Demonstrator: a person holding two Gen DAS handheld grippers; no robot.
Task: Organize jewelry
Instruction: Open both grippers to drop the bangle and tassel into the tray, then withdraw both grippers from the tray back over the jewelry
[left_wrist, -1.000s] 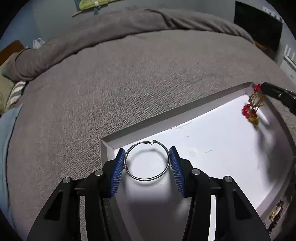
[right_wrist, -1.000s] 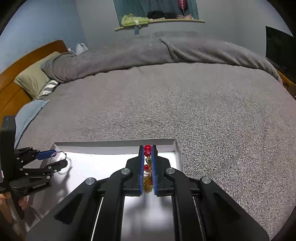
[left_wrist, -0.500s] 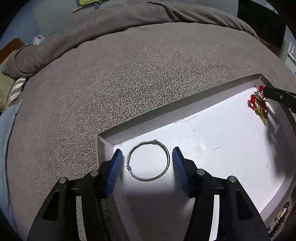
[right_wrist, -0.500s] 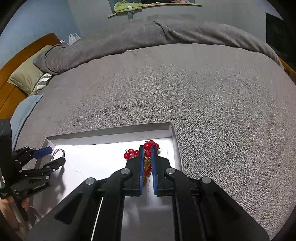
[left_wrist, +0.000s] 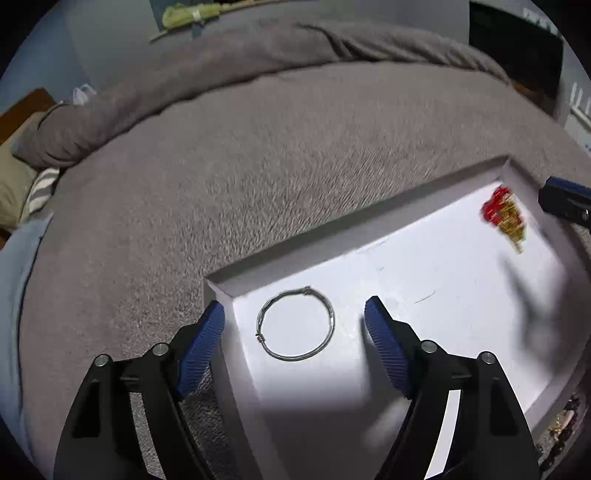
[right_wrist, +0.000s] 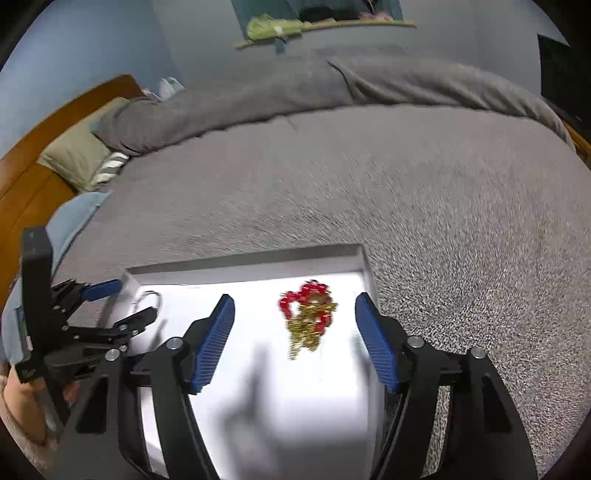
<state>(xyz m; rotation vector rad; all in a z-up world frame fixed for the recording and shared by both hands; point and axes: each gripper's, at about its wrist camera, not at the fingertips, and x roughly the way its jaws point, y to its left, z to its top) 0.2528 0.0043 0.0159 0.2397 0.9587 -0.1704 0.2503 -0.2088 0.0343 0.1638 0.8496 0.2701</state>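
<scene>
Left tongs opening, bangle lying free between pads in tray corner on bed. Right tongs opening, beaded piece loose beneath, tray's far right. Bangle: thin, stiff, light; pinch across rim. Beads: floppy, tangle-prone; grab the cluster.

Room's pretty dim, but the white tray glares almost blown out. Dark gripper shadows smear across its lower half in both views. Red-and-gold jewelry is motion-blurred, maybe mid-drop. Heavy fisheye bending, black corners, bedspread streaky toward the frame edges.
</scene>
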